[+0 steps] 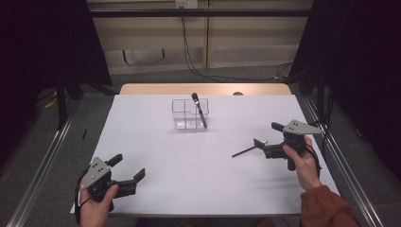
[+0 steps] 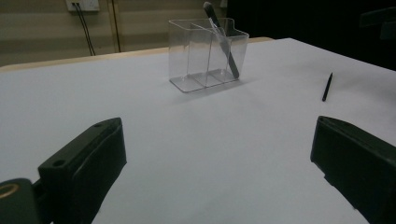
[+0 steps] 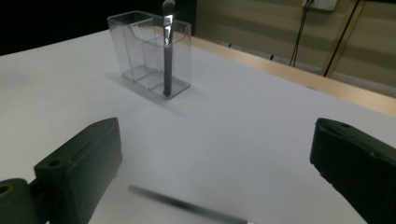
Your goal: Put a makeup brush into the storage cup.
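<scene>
A clear plastic organizer (image 1: 185,115) stands upright at the back middle of the white table. One dark makeup brush (image 1: 199,109) leans in its right-hand compartment, head up. A second thin dark brush (image 1: 243,152) lies flat on the table just below my right gripper (image 1: 268,135), which is open and holds nothing. In the right gripper view this brush (image 3: 187,205) lies low between the jaws, with the organizer (image 3: 149,53) farther off. My left gripper (image 1: 127,167) rests open and unloaded at the near left corner. Its own view takes in the organizer (image 2: 205,56) and the lying brush (image 2: 327,87).
The white tabletop (image 1: 156,146) ends in a bare wooden strip (image 1: 156,89) at the far edge. Metal rails (image 1: 47,156) run along both sides. Black cables (image 1: 194,61) hang down the back wall. A sleeve (image 1: 326,208) enters at the bottom right.
</scene>
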`<state>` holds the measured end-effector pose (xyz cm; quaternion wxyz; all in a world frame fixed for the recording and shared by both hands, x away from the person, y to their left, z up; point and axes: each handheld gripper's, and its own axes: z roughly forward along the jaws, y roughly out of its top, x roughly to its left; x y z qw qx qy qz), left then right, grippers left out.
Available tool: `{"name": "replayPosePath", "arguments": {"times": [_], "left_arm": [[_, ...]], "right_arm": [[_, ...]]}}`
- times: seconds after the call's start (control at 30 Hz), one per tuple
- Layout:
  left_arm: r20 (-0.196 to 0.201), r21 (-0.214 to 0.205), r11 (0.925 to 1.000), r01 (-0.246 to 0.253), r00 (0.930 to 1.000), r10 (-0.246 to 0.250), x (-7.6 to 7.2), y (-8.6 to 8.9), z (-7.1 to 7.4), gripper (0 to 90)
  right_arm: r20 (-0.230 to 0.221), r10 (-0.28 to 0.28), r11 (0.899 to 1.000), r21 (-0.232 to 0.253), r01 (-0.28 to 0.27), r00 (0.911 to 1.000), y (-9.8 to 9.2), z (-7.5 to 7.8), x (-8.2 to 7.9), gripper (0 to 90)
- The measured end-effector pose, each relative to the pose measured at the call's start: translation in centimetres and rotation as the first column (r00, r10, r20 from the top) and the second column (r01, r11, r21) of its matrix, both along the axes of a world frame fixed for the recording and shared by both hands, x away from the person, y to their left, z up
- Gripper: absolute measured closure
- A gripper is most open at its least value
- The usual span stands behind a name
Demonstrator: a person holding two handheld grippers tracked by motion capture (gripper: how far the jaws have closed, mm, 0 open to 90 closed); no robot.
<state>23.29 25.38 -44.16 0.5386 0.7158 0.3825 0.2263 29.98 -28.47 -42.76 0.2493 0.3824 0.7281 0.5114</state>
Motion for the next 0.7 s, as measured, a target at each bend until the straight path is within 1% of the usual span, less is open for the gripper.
{"name": "replayPosePath", "arguments": {"times": [0.03,0.07,0.1,0.13,0.17,0.27,0.37,0.43,0.53,0.63,0.67,0.7], "left_arm": [[-0.005,0.004,1.0,0.004,1.0,-0.004,0.1,0.0,-0.1,3.4],[-0.01,0.012,0.9999,0.004,0.9999,-0.004,0.2,-0.1,-0.2,3.4],[-0.009,0.008,1.0,0.005,0.9999,-0.005,0.2,-0.1,-0.2,3.4],[-0.005,0.001,1.0,0.007,1.0,-0.007,0.2,-0.2,-0.1,3.4],[-0.002,0.005,0.9999,0.01,0.9999,-0.01,0.2,-0.2,-0.1,3.4],[-0.007,-0.011,0.9999,0.008,0.9999,-0.008,0.2,-0.1,0.0,3.5],[-0.003,-0.008,1.0,0.002,1.0,-0.002,0.2,0.0,0.0,3.8],[0.0,-0.01,0.9999,0.003,1.0,-0.003,0.1,-0.1,0.0,3.8],[0.003,-0.003,1.0,0.009,1.0,-0.009,0.1,-0.1,0.1,3.8],[0.001,-0.005,1.0,0.009,1.0,-0.009,0.1,-0.2,0.0,3.8],[0.004,-0.002,1.0,0.009,1.0,-0.009,0.1,-0.2,0.0,3.8],[0.005,-0.003,1.0,0.008,1.0,-0.008,0.2,-0.2,0.0,3.9]], "right_arm": [[-0.011,0.011,1.0,0.0,-0.011,0.9999,0.0,0.2,0.3,2.5],[-0.016,0.007,1.0,-0.015,-0.007,0.9999,0.1,0.3,0.6,2.5],[-0.014,0.0,1.0,-0.024,0.0,0.9999,0.2,0.5,0.9,3.3],[-0.011,-0.001,1.0,-0.019,0.001,0.9999,0.2,0.6,1.1,3.8],[-0.021,0.009,1.0,-0.021,-0.009,0.9997,0.3,0.7,1.4,3.3],[-0.028,-0.009,0.997,-0.071,0.007,0.9996,0.4,1.0,2.3,4.2],[-0.053,-0.004,0.998,-0.056,0.001,0.9986,0.4,0.9,2.8,4.6],[-0.084,0.018,0.997,-0.068,-0.024,0.9963,0.5,0.8,3.1,3.7],[-0.132,0.041,0.996,-0.069,-0.051,0.9903,0.8,0.8,3.4,3.3],[-0.15,0.049,0.992,-0.106,-0.065,0.9875,1.1,1.1,3.6,1.4],[-0.165,0.056,0.991,-0.11,-0.074,0.9848,1.1,1.2,3.7,0.7],[-0.19,0.066,0.99,-0.111,-0.088,0.9795,1.1,1.3,3.9,0.9]]}}
